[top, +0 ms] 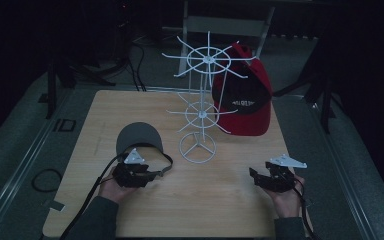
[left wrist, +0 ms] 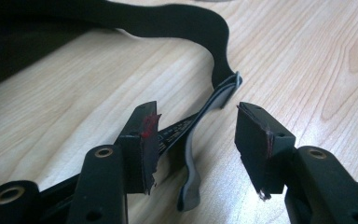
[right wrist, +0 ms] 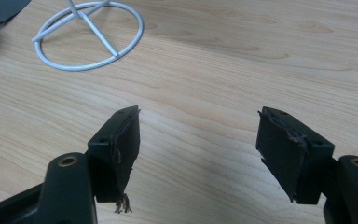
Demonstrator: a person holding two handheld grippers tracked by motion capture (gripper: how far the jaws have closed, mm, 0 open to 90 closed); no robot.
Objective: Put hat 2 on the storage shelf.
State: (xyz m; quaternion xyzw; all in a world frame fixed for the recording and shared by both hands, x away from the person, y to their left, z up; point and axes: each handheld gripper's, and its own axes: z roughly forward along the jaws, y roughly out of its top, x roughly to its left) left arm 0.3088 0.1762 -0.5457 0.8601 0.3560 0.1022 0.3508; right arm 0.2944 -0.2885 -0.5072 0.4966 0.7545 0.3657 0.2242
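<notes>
Light wooden tabletop (top: 220,200), seen from above, with dim, dark surroundings beyond its edges. At the far right, a red baseball cap with a black front panel (top: 245,107), hung against a white wire display rack with two spoked tiers and a ring base (top: 198,112); exact prong bearing the cap not discernible, printed lettering on the panel too small to read. Left of the ring base, a flat dark grey sun visor with a thin black headband strap (top: 139,137), lying on the wood just ahead of the left gripper (top: 139,172).

Step in hand, by judgement: approach to the visor's strap, presumably for lifting toward a free prong of the rack. In the left gripper view, jaws parted to a moderate gap, straddling the grey buckled end of the strap (left wrist: 200,126), nothing clamped yet; pad-to-strap contact not certain. Next move, by judgement: closing on the strap squarely, then a lift without snagging the brim.

Right gripper (top: 267,179) resting low at the near right, well apart from cap and visor; jaws wide apart, empty, bare wood between them, ring base (right wrist: 91,39) ahead to the left.

Visor brim cut off in both gripper views; frayed pad edges visible, reddish on the left pair.
</notes>
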